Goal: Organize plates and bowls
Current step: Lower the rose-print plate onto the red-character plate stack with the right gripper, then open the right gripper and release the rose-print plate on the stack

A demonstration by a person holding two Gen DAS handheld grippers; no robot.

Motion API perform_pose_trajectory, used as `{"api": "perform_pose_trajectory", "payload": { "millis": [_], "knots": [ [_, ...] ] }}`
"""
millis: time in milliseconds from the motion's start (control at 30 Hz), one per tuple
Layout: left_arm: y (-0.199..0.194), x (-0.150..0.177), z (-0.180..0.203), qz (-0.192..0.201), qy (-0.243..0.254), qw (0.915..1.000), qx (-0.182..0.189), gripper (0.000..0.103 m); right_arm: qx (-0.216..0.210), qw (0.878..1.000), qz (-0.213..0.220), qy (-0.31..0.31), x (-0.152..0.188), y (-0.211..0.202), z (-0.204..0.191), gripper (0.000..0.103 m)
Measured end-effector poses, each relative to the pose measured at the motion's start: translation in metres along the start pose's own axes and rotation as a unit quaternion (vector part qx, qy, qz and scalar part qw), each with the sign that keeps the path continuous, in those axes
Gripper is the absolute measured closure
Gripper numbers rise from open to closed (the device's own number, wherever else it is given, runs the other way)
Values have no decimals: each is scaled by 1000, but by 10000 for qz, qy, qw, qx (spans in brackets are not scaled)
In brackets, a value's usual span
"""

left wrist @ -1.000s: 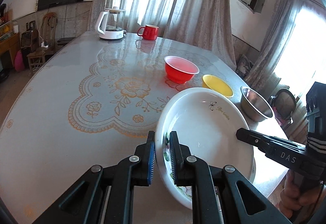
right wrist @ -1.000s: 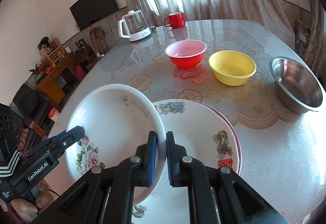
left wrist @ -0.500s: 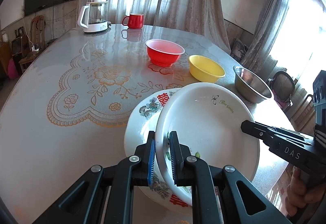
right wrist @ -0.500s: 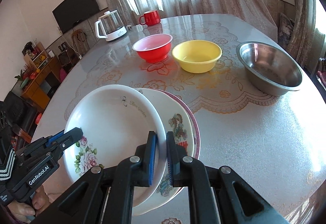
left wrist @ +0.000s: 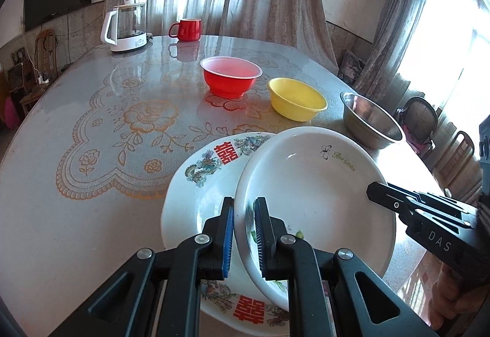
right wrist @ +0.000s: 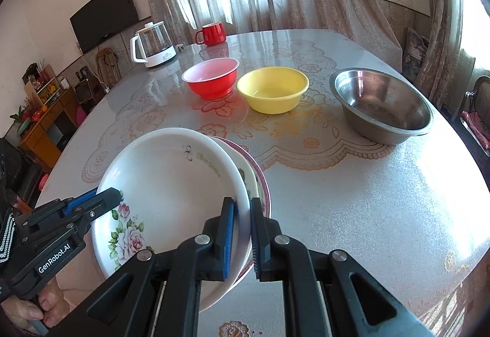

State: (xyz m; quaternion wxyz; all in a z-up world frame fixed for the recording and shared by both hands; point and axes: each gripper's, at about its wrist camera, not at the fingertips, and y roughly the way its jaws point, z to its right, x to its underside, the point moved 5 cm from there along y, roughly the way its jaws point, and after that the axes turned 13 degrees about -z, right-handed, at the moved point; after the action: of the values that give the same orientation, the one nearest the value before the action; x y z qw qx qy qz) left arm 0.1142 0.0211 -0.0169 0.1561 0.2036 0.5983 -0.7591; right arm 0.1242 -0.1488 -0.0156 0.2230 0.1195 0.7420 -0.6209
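Here the round table (left wrist: 46,214) with its lace-patterned cover carries, at its near edge, a dragon-printed plate (left wrist: 196,183) lying flat. Over it, tilted, sits the white Rose Garden dish (left wrist: 306,183), pinched at opposite rims by the left gripper (left wrist: 244,232) and right gripper (right wrist: 242,232), both clamped on it. Beyond stand the steel bowl (right wrist: 382,104), yellow bowl (right wrist: 272,88), red bowl (right wrist: 211,76), kettle (left wrist: 125,27) and red mug (left wrist: 186,29).

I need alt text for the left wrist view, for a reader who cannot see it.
Two handheld grippers, left gripper and right gripper, hold a white Rose Garden dish by opposite rims, tilted over a dragon-patterned plate on a glossy table. Behind stand a red bowl, yellow bowl, steel bowl, red mug and kettle.
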Motion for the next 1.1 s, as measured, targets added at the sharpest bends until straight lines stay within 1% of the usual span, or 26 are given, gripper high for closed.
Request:
{"api": "perform_pose_trajectory", "payload": {
  "millis": [167,233,300,367,400,533,700,733,767,833,867,900,967,1000,1033,1067,1100],
  "knots": [
    [9,-2,-2,-122,60,9999,-60,90,334,9992,79,-200,1,3,-6,94],
    [9,-1,-4,-116,56,9999,-48,91,336,9992,53,-224,2,5,-7,94],
    [10,0,-8,-126,4,9999,-81,91,238,9995,-38,-211,3,8,-6,94],
    [14,1,-12,-176,-53,9997,-158,91,109,9997,-144,-169,5,14,-6,94],
    [16,2,-12,-196,-27,9996,-211,91,104,9997,-129,-192,5,15,-8,94],
    [20,5,-16,-209,-57,9993,-303,91,439,9983,-42,-371,5,18,-16,94],
    [13,0,-24,-112,-220,9995,-213,92,269,9991,-74,-320,3,23,-18,95],
    [13,0,-24,-103,-229,9995,-199,92,315,9989,-44,-331,2,24,-19,94],
    [12,-1,-24,-82,-244,9994,-210,92,452,9983,18,-374,2,25,-22,94],
    [10,-2,-24,13,-189,9991,-385,92,813,9949,130,-588,1,29,-30,92],
    [9,-3,-27,75,-225,9987,-444,92,925,9930,166,-709,1,31,-34,91],
    [8,-3,-30,85,-278,9986,-433,92,932,9922,183,-806,1,34,-37,90],
    [10,-4,-35,35,-328,9990,-307,92,621,9951,144,-751,1,36,-36,90],
    [11,-4,-32,-19,-212,9993,-317,92,478,9968,131,-627,0,36,-33,92],
    [14,-3,-28,-68,-88,9994,-340,92,473,9971,153,-574,-1,36,-31,94],
    [15,-2,-23,-72,4,9992,-397,92,578,9963,195,-610,-1,34,-30,94],
    [16,0,-19,-52,107,9988,-483,92,771,9944,237,-677,-1,32,-31,94]
  ]
}}
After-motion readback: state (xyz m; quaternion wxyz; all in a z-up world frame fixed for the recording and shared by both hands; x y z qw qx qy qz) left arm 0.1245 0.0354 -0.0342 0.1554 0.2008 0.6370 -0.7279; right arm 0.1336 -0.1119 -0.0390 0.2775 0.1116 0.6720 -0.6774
